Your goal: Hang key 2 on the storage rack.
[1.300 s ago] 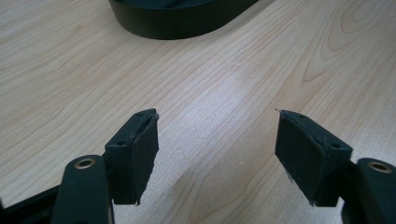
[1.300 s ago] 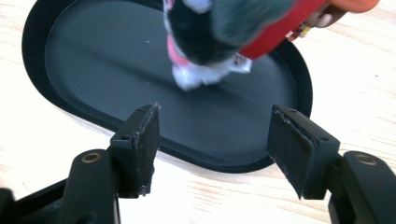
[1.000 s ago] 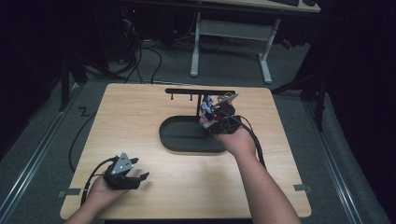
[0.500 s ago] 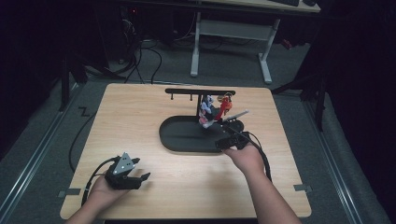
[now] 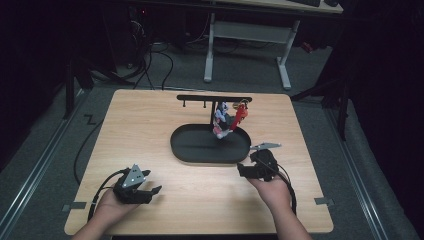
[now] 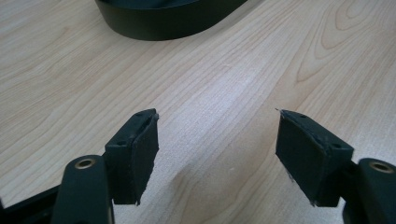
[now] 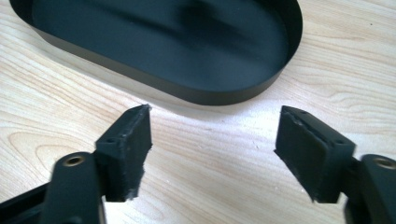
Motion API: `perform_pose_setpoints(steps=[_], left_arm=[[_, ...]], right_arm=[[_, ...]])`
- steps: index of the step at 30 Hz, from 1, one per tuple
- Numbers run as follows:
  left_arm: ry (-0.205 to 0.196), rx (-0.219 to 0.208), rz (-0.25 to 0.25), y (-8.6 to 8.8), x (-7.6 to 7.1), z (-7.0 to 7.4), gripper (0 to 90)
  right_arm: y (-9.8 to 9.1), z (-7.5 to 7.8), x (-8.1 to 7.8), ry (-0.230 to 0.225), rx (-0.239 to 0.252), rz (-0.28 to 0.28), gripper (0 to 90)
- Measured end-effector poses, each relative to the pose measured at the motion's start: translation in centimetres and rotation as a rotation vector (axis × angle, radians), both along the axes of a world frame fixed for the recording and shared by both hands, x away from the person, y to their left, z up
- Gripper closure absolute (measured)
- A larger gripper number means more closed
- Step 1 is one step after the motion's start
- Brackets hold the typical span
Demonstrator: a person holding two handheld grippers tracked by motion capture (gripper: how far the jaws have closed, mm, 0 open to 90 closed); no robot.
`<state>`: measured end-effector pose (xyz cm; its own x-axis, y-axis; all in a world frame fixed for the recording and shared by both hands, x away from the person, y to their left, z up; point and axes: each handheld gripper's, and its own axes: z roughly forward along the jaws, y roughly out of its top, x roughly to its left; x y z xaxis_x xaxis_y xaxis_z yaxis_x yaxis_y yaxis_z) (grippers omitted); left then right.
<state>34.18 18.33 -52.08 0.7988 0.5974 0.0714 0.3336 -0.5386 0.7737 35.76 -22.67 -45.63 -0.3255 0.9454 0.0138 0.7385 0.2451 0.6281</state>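
Observation:
A black stand (image 5: 212,98) with a hook bar rises at the back of a black oval tray (image 5: 187,152). From the bar hang a small colourful figure (image 5: 221,120) and a red trinket (image 5: 239,117), above the tray's right half. My right gripper (image 5: 242,171) rests on the table just in front of the tray's right end, open and empty (image 7: 215,154), facing the tray's rim (image 7: 205,95). My left gripper (image 5: 151,191) lies on the wood near the front left, open with nothing between its jaws (image 6: 217,154); the tray's rim (image 6: 163,25) is farther ahead.
The wooden table (image 5: 150,125) is bare to the left of the tray. Cables trail from both grippers over the front edge. Tape marks sit at the two front corners. Beyond the table lies dark floor with a desk frame (image 5: 247,45).
My right gripper has drawn back from the hanging trinkets at the stand to the table in front of the tray. The trinkets stay hanging. The left gripper has not moved.

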Motion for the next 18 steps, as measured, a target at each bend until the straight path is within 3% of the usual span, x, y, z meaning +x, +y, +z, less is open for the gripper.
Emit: perform_pose_setpoints(steps=[5,9,13,15,18], left_arm=[[0.003,-0.001,-0.002,0.0,-0.2,0.0,30.2],[0.009,-0.001,0.000,-0.1,-0.2,-0.1,30.1],[0.018,-0.011,0.001,-0.1,-0.5,-0.2,30.1],[0.014,-0.018,0.004,-0.2,-0.7,-0.2,30.0],[0.009,-0.009,0.002,-0.3,-1.0,-0.2,29.9]], right_arm=[[-0.8,-1.6,-2.2,-0.093,0.008,-0.016,19.6],[-1.6,-3.7,-4.7,-0.172,0.070,-0.039,18.1],[-2.3,-6.1,-6.8,-0.216,0.117,-0.060,17.9],[-2.3,-6.2,-7.4,-0.199,0.114,-0.031,17.8],[-2.5,-5.4,-7.9,-0.254,0.089,-0.017,17.9]])
